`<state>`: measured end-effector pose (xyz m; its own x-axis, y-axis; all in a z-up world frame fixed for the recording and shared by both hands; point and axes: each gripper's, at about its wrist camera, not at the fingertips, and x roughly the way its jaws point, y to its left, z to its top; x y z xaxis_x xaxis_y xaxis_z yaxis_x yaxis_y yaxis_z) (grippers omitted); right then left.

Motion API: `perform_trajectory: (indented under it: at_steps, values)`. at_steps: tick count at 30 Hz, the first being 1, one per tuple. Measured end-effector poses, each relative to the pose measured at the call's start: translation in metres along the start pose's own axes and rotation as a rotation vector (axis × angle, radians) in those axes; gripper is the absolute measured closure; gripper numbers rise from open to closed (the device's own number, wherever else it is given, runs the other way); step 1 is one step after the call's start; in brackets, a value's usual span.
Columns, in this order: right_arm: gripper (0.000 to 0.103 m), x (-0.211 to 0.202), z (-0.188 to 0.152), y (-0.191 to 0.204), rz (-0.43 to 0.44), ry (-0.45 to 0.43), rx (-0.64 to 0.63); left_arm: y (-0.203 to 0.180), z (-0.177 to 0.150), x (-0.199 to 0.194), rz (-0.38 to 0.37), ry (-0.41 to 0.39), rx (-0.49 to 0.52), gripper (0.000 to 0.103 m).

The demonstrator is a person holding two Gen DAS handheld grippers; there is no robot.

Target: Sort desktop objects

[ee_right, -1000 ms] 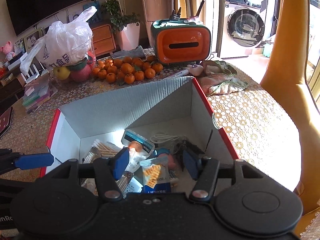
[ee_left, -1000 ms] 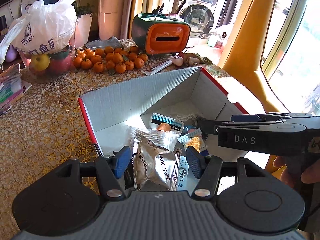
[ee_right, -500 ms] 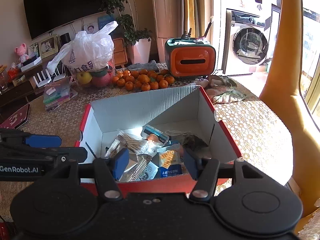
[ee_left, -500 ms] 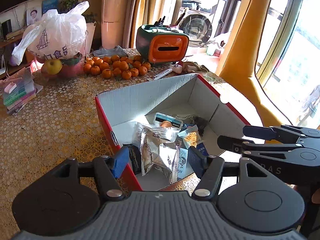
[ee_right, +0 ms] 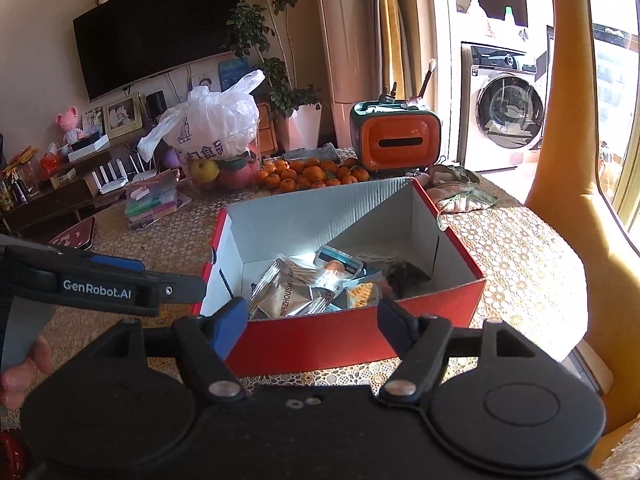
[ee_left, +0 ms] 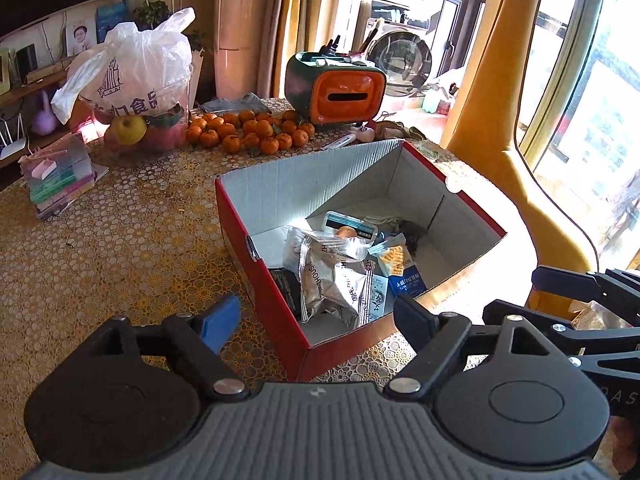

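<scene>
Both grippers hang spread and empty on the near side of the red box (ee_left: 276, 312). The left gripper (ee_left: 316, 316) sits over its near corner. The right gripper (ee_right: 312, 316) sits before its long red wall, and shows in the left wrist view as black arms at the right edge.

Inside the box lie the sorted things: a silver foil packet (ee_left: 332, 276), a blue sachet (ee_left: 404, 276) beside it, and a white-and-teal pack (ee_left: 350, 225) nearer the back wall. A dark clump in the far corner is too shadowed to name.

By the look of it, a drop-off is done and the step in hand is the search for the next piece. The gold lace tablecloth (ee_left: 120, 248) near the box holds nothing loose, so the next move calls for a reach farther out. The likeliest target is the stack of pastel cases (ee_left: 60, 180), or else the small things beside the tangerines (ee_left: 252, 134) and the orange tissue box (ee_left: 340, 88).

Compared with a second ago, both grippers have pulled back and up from over the box's contents. The box now shows whole, its contents unmoved, and the left jaws stand wider.
</scene>
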<state>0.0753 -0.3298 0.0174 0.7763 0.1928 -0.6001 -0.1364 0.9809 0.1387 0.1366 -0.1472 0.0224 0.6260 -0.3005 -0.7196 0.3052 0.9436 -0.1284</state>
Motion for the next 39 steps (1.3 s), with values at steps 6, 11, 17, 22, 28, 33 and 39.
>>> perform_trajectory:
  at_steps: [6, 11, 17, 22, 28, 33, 39]
  values:
    - [0.02, -0.01, -0.011, 0.004, 0.008, -0.037, -0.002, 0.001, -0.011, -0.01, 0.008, -0.011, 0.005, 0.0]
    - [0.018, -0.017, -0.021, 0.005, 0.008, -0.064, 0.023, -0.003, -0.022, -0.02, 0.06, -0.037, 0.055, 0.0]
    - [0.018, -0.026, -0.032, 0.009, -0.003, -0.079, 0.015, -0.005, -0.033, -0.032, 0.044, -0.052, 0.044, 0.0]
    - [0.017, -0.032, -0.038, 0.012, -0.009, -0.087, 0.01, -0.009, -0.039, -0.037, 0.059, -0.063, 0.047, 0.0]
    - [0.017, -0.036, -0.044, 0.019, -0.021, -0.089, -0.01, -0.015, -0.047, -0.039, 0.061, -0.057, 0.074, 0.0]
    - [0.017, -0.037, -0.051, 0.022, -0.024, -0.078, -0.016, -0.016, -0.052, -0.04, 0.064, -0.057, 0.074, 0.0]
    - [0.017, -0.034, -0.058, 0.021, -0.025, -0.054, 0.003, -0.014, -0.055, -0.037, 0.079, -0.051, 0.073, 0.0]
